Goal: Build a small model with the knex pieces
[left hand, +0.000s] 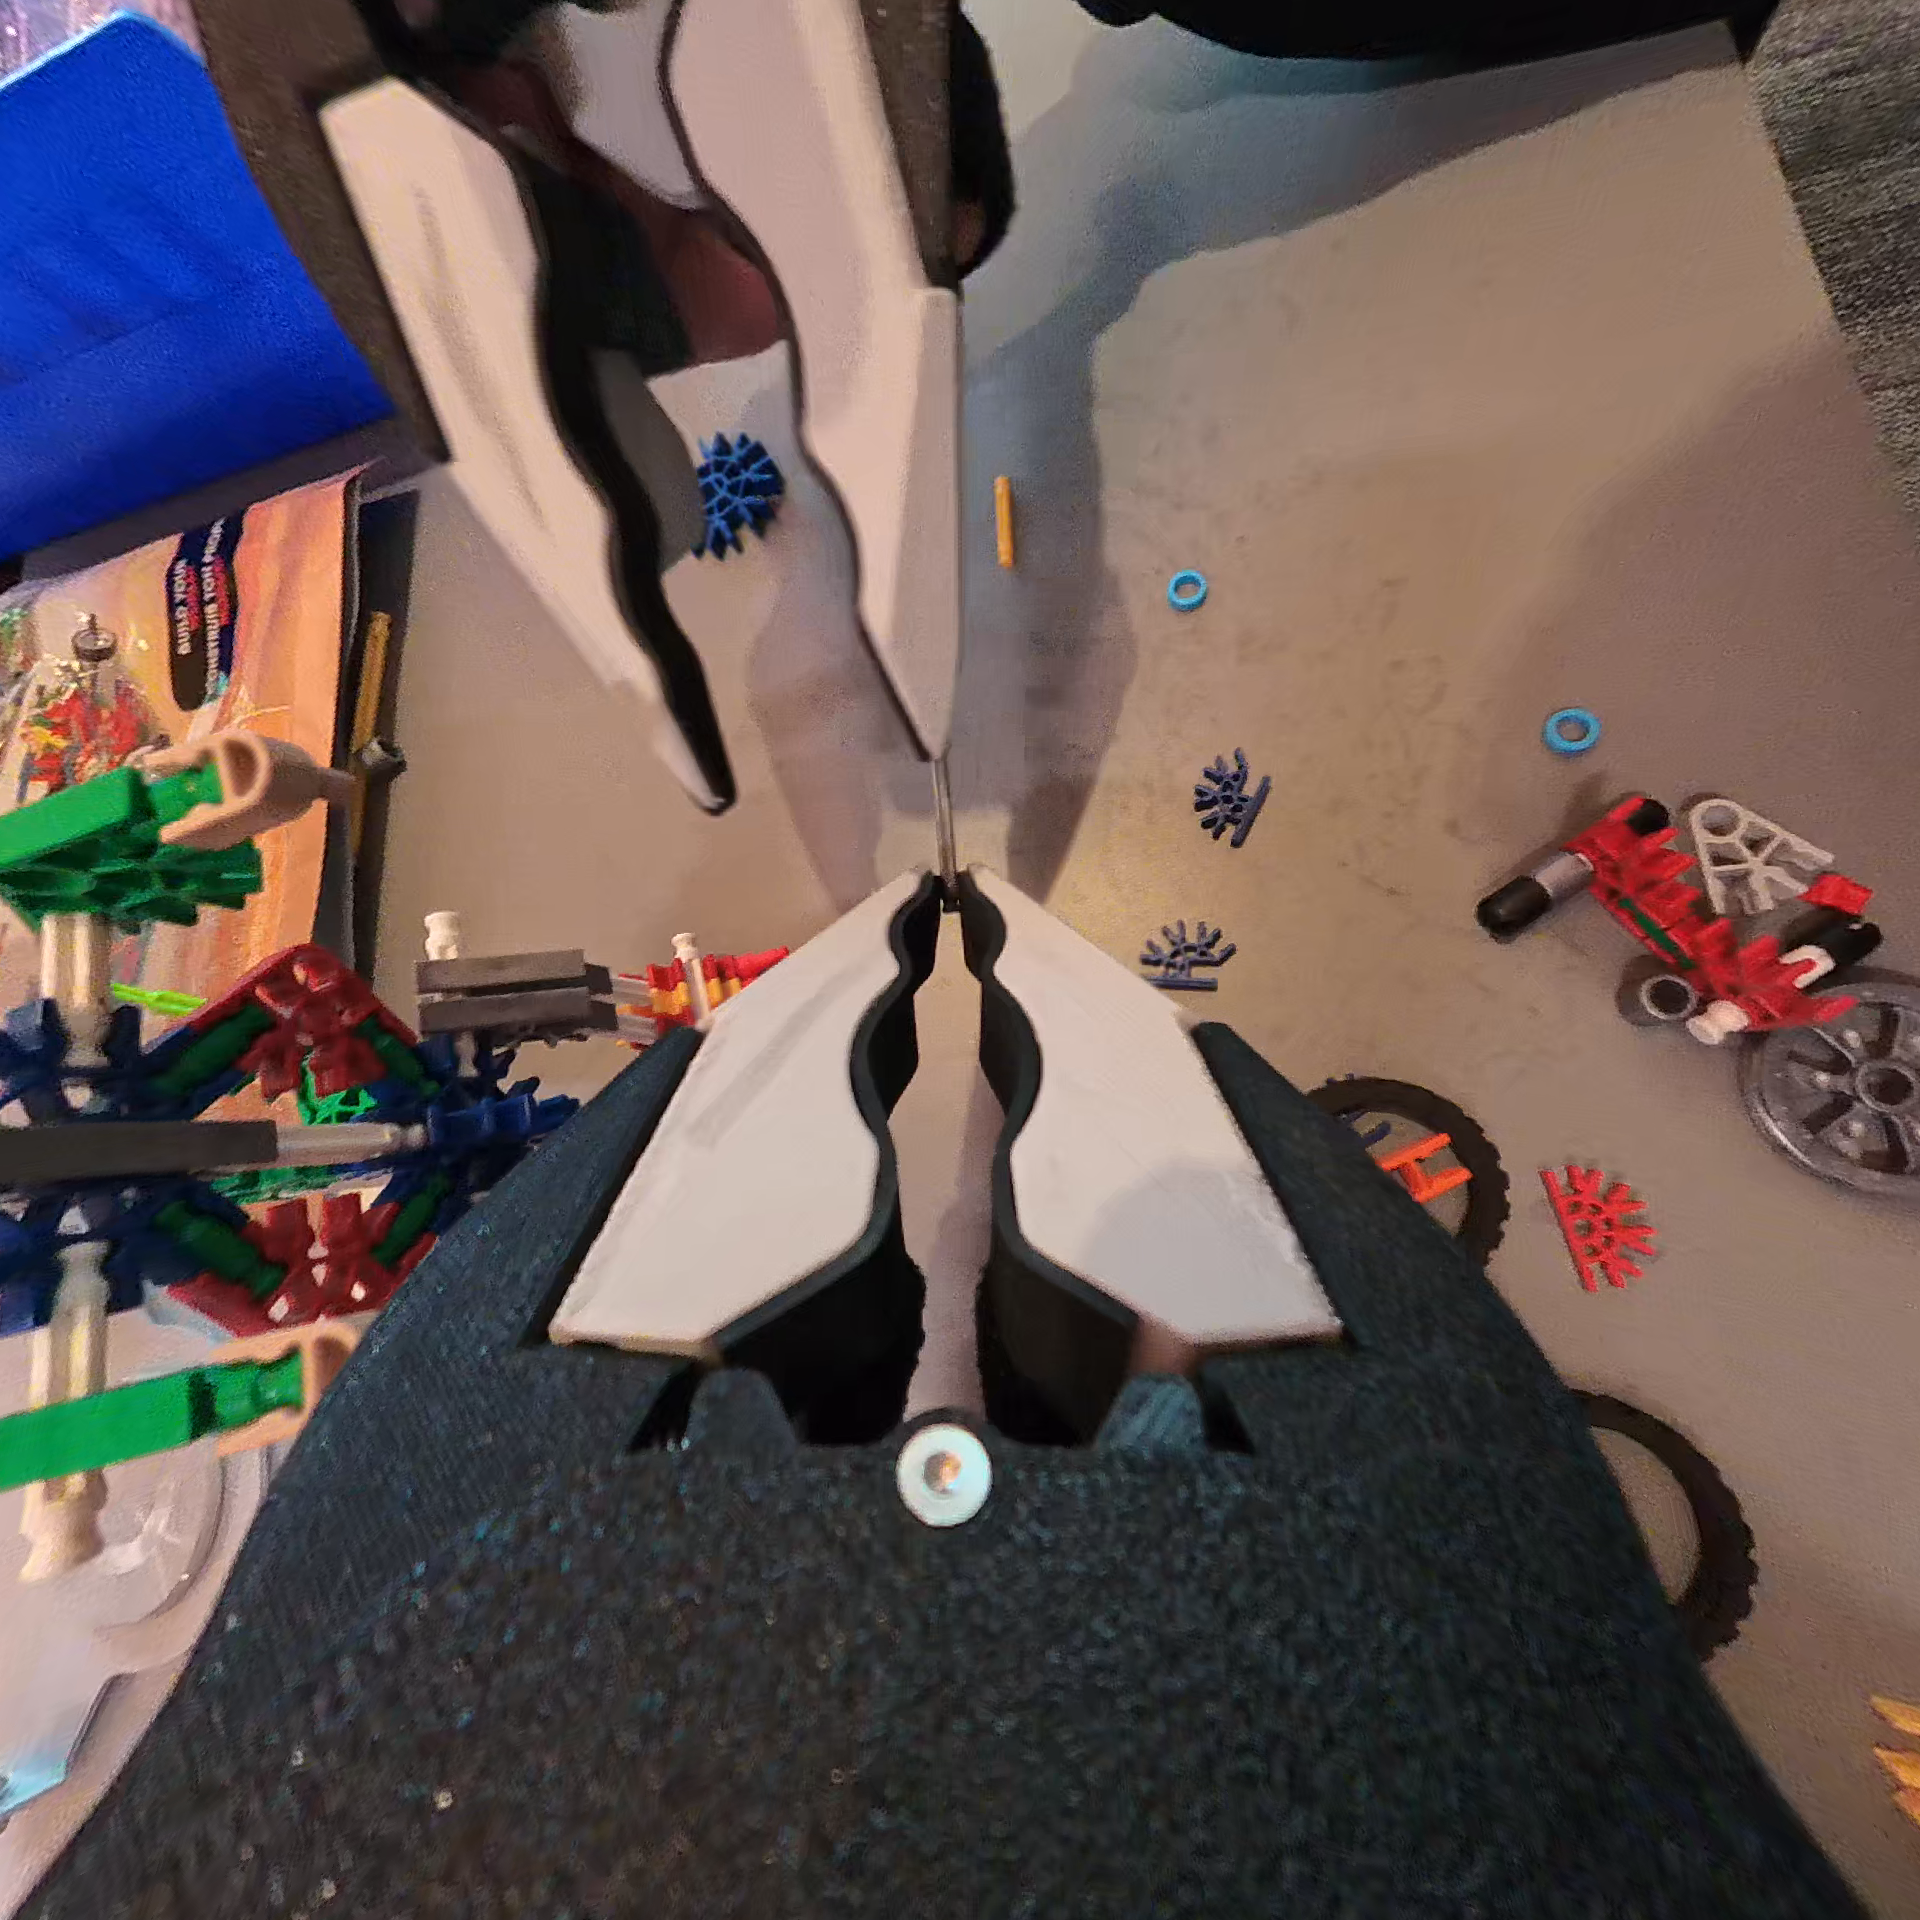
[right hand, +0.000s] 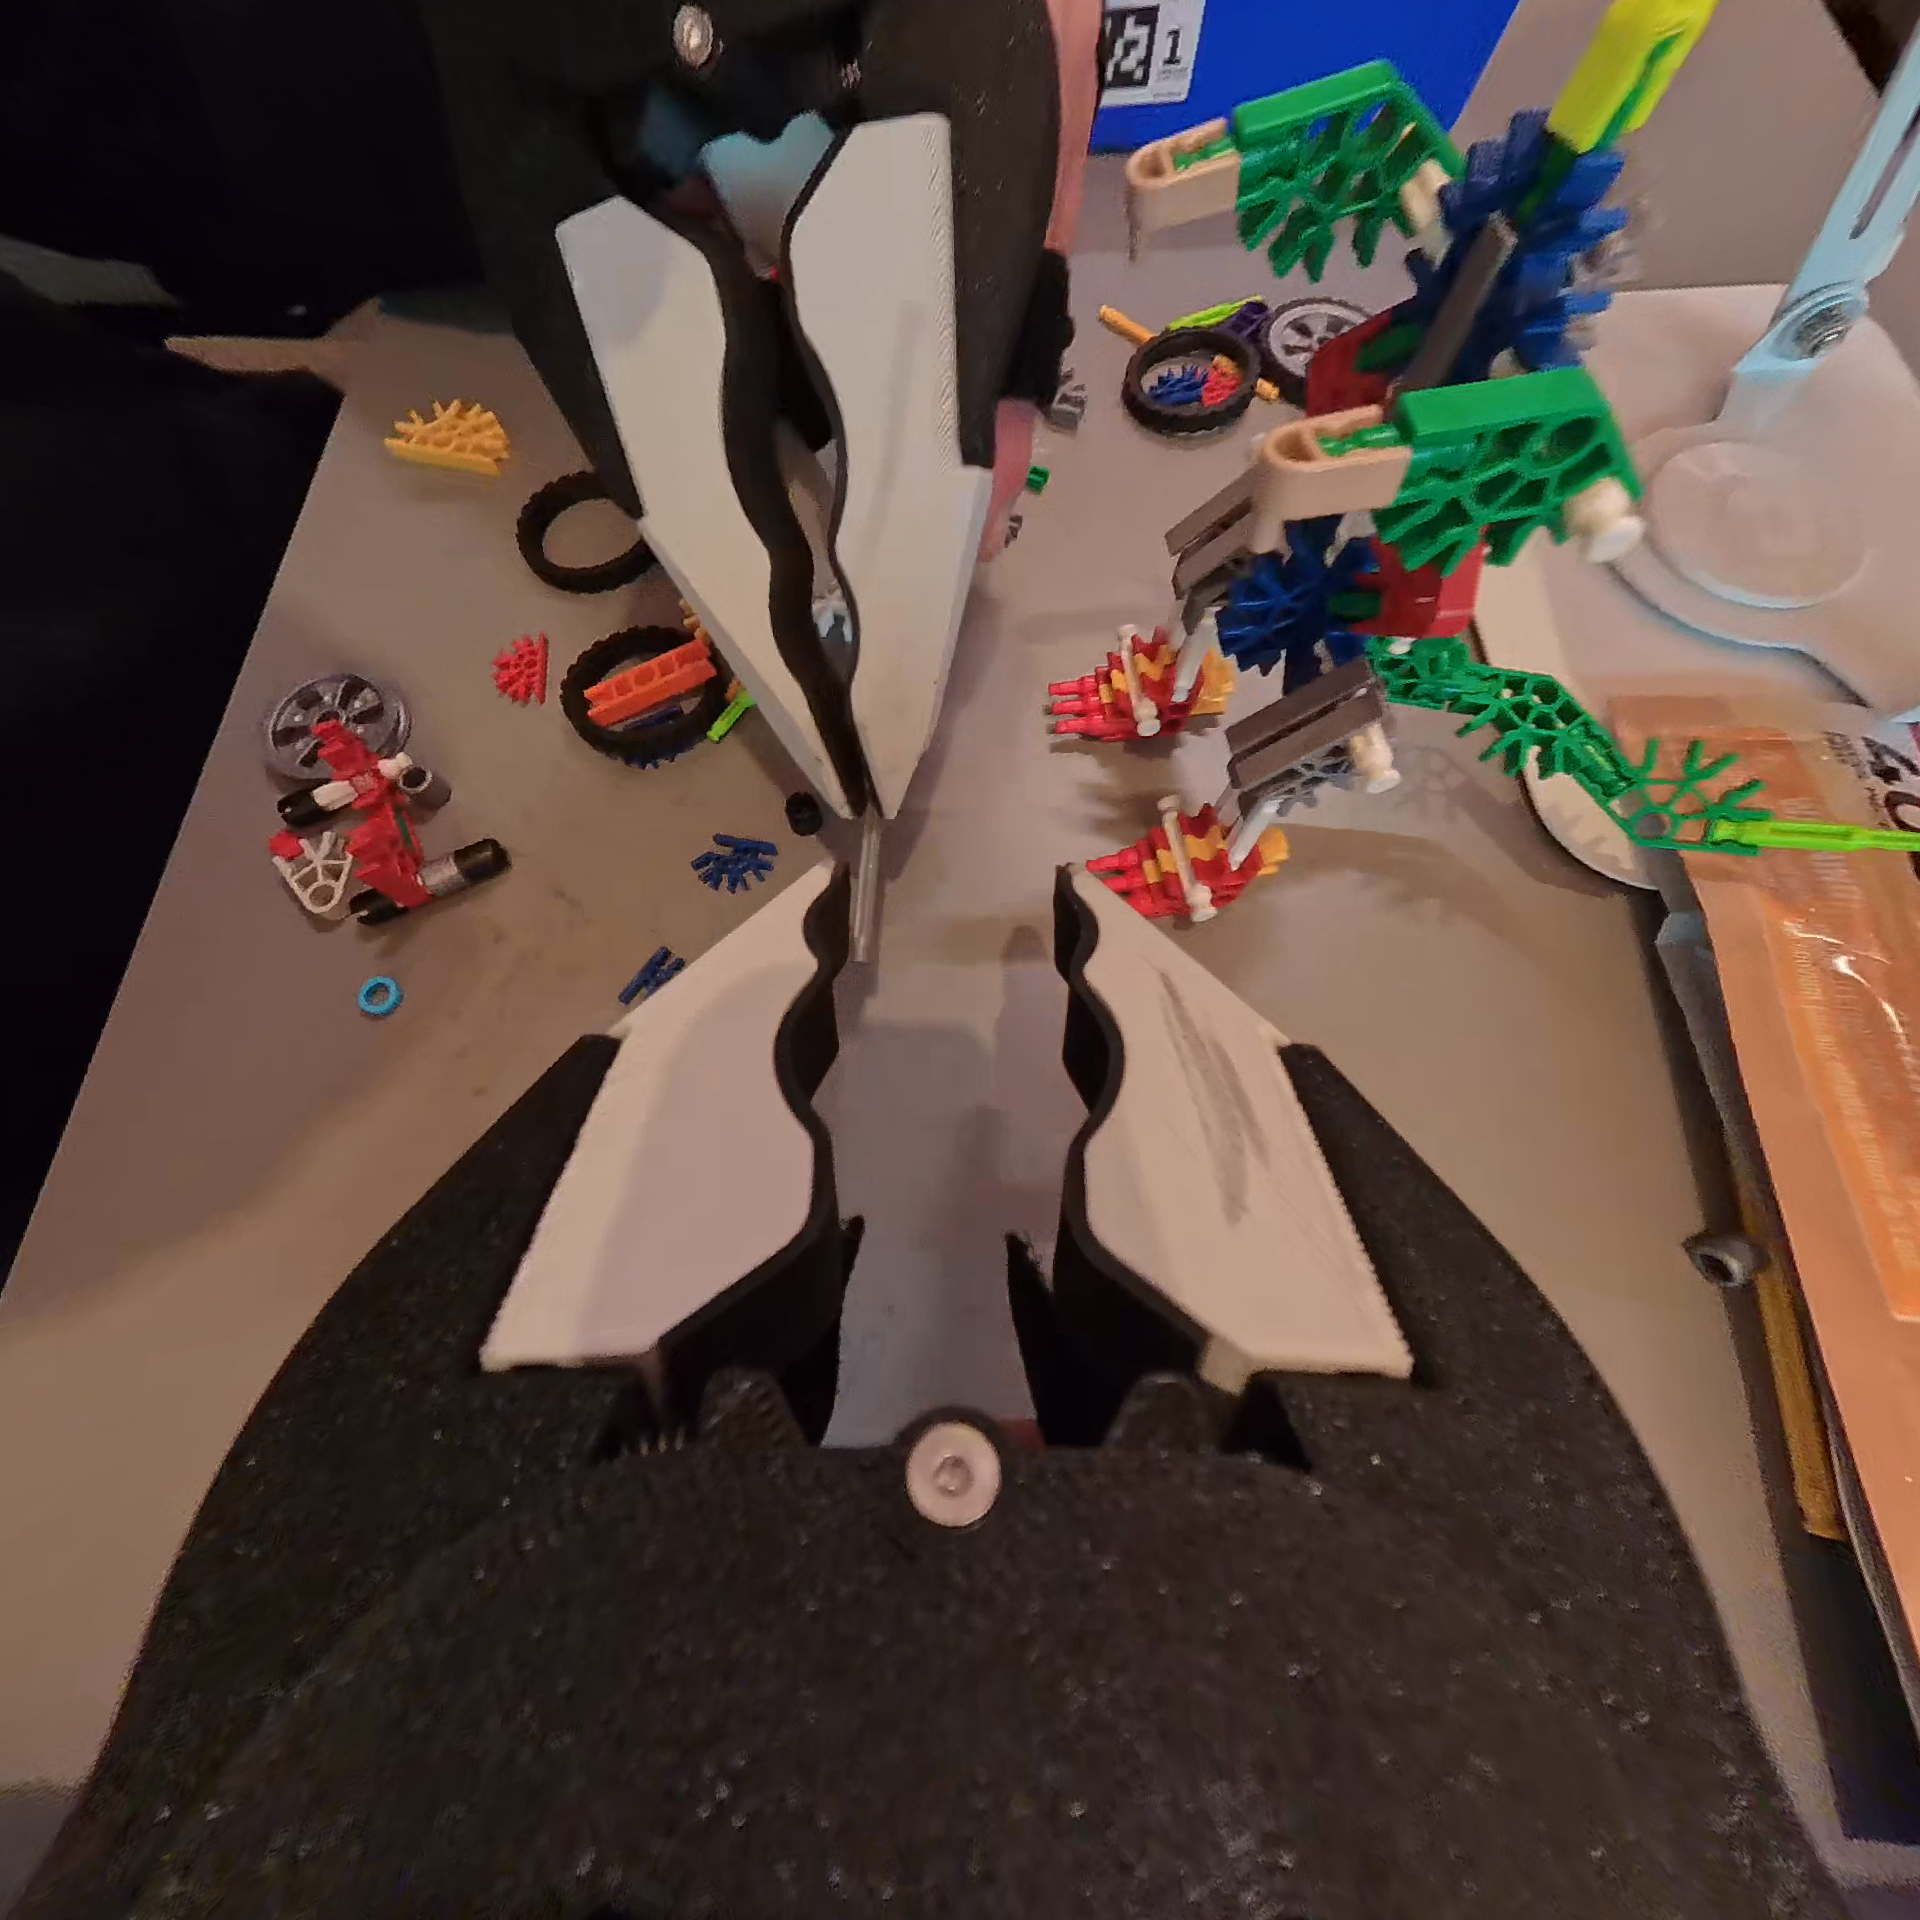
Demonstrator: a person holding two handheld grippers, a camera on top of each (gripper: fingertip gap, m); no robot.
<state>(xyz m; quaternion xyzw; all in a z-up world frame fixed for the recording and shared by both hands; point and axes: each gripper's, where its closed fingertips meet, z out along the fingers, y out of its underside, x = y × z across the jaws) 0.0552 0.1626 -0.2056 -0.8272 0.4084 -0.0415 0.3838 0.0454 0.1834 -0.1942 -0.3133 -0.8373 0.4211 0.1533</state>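
Left gripper (left hand: 945,883) clamped on thin grey rod (right hand: 865,894), long axis pointing at right gripper (right hand: 951,883); right gripper spread apart, rod beside its left finger.

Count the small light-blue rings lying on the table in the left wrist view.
2. The upper ring lies just right of the yellow rod; the lower ring lies above the red wheeled model. Others may be hidden from this view.
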